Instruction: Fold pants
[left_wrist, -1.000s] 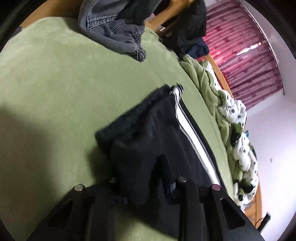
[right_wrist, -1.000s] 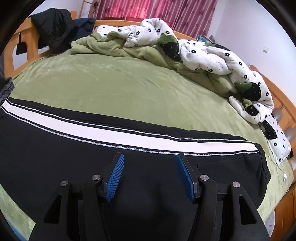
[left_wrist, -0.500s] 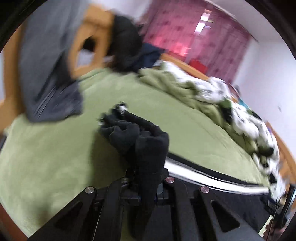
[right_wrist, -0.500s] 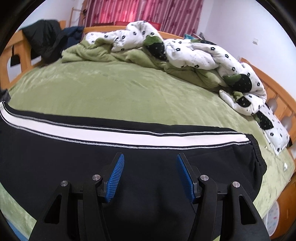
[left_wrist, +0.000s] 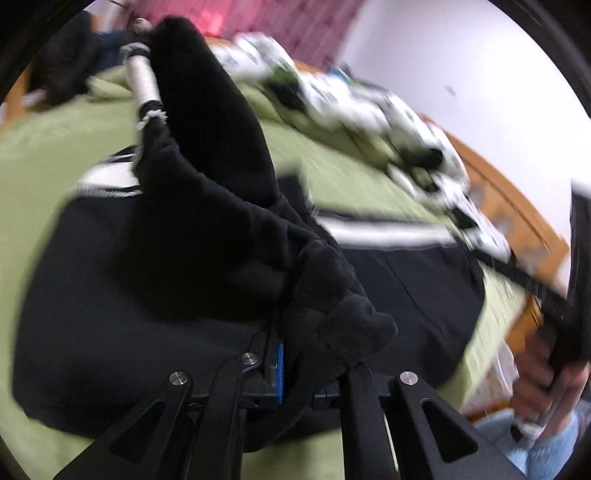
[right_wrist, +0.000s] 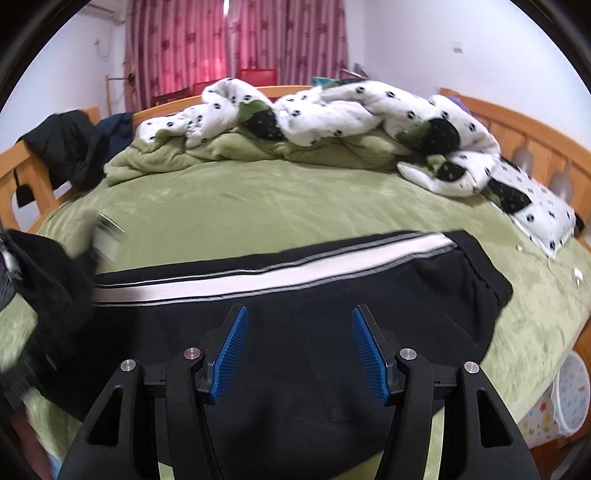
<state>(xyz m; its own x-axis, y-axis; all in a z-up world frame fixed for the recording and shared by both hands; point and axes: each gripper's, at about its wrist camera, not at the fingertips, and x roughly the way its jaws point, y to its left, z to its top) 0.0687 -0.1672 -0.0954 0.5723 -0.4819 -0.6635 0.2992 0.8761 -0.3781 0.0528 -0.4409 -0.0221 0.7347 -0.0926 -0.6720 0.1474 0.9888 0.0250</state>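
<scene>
Left gripper: clamped on the bunched cuff end of the black pants, fabric pinched against the blue pad. Leg end raised above the bed, draped in a tall fold with the white side stripe turned upward; held high, by the look of it, to carry the leg end across toward the waistband. Heavy motion blur in this view, so the exact height above the lower layer not readable.

Centre: remainder of the pants flat on the green bedspread, stripe running along the far edge, waistband at the right. Seen from the right wrist, lifted leg entering at the left edge, blurred.

Right gripper: wide apart, 2 blue pads clear of each other, gripping nothing. Positioned low over the hip area of the flat layer, probably to pin it during the fold; contact with the fabric not determinable.

Further right: rumpled white spotted quilt along the wooden bed frame, well apart from the pants.

Judged stage: 1st lengthwise fold in progress, not yet laid down.
</scene>
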